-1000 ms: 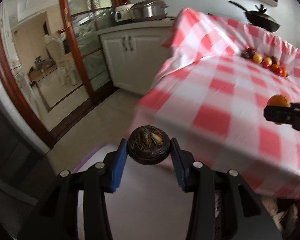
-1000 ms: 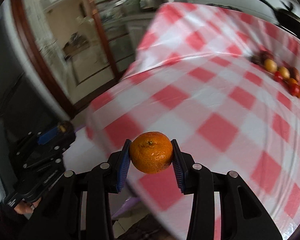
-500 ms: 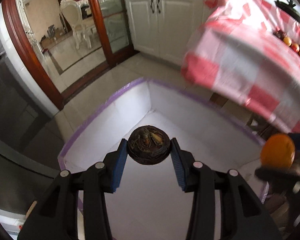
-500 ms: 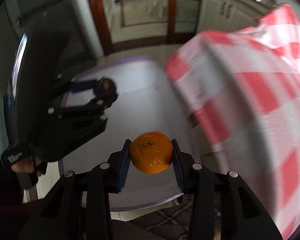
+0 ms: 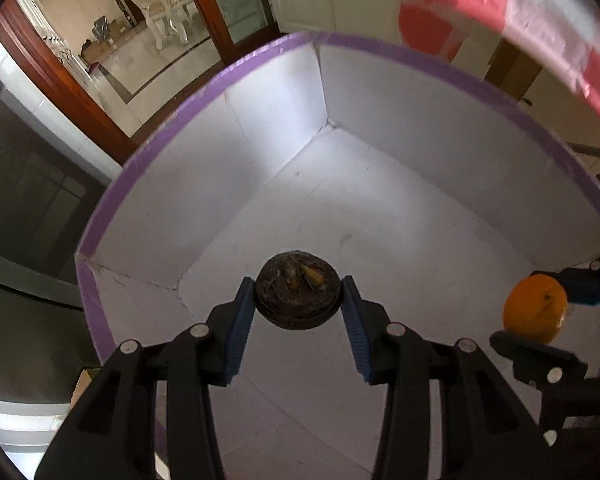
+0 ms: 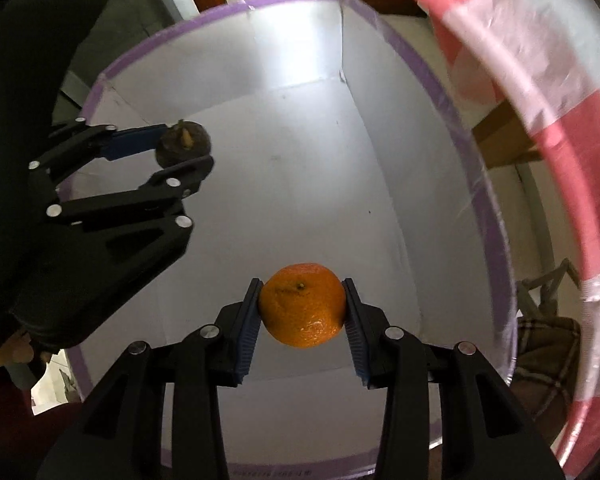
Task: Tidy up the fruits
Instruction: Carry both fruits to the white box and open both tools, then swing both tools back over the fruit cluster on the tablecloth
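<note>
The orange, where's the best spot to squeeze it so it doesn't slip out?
Squeeze the orange across its widest middle, one pad on each side. That is how the right gripper holds it now: the blue pads press its left and right flanks, with the stem dimple facing the camera. It is round, so a grip off the widest part would probably let it slide out.

Daylight glares off the white box (image 5: 380, 208) floor; checked cloth (image 6: 540, 92) motion-blurred; fisheye edges bend, darken.
</note>
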`<state>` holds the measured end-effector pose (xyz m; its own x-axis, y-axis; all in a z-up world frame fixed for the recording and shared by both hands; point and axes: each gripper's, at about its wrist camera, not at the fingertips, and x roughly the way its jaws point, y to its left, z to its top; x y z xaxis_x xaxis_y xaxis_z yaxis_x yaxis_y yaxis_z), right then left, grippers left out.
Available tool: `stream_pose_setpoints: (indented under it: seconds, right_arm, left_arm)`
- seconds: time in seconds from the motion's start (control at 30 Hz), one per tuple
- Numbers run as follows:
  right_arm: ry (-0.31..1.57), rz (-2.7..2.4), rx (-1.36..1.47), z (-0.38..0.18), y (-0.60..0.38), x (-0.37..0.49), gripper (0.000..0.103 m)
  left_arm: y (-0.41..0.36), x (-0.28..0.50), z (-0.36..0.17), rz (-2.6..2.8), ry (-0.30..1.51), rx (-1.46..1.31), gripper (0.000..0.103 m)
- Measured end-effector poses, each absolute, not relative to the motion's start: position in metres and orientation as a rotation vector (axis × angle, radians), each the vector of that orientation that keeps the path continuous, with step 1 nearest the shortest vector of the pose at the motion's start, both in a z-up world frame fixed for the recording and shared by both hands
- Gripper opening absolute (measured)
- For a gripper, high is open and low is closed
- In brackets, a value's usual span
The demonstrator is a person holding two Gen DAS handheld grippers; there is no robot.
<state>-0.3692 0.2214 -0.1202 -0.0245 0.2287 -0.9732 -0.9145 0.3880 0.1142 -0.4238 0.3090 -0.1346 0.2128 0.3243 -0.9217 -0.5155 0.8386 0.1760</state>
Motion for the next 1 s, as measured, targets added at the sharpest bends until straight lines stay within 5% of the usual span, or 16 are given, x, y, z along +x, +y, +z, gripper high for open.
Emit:
stream_pose_setpoints:
  seconds: [0.13,0.27,0.37,0.6,0.73,1.0]
  right_arm:
    - [1.294,1.037,-0.694,-0.126,0.231,-0.358,0.041]
    - [1.296,1.043,-0.651,-0.119,0.232,-0.351,0.061]
    - [1.266,1.059,-0.630,-0.112,0.229,-0.352,0.063]
    - [1.154,1.093,-0.632,-0.082,0.214,-0.359,0.064]
    - [1.022,1.143,-0.530,-0.026,0.188,-0.355,0.070]
    - [0.599,0.968,-0.226,0.099,0.062,-0.312,0.087]
  left_arm:
    - [0.317,-0.425,-0.134,0.594,1.235,-0.223,0.045]
    - [0.321,-0.427,-0.131,0.600,1.235,-0.228,0.069]
    - [0.318,-0.426,-0.127,0.614,1.215,-0.213,0.082]
    - [0.322,-0.426,-0.090,0.702,1.039,-0.193,0.085]
    - [0.307,-0.434,-0.027,0.717,0.768,-0.161,0.101]
    - [0.240,-0.371,0.072,0.512,0.564,-0.097,0.101]
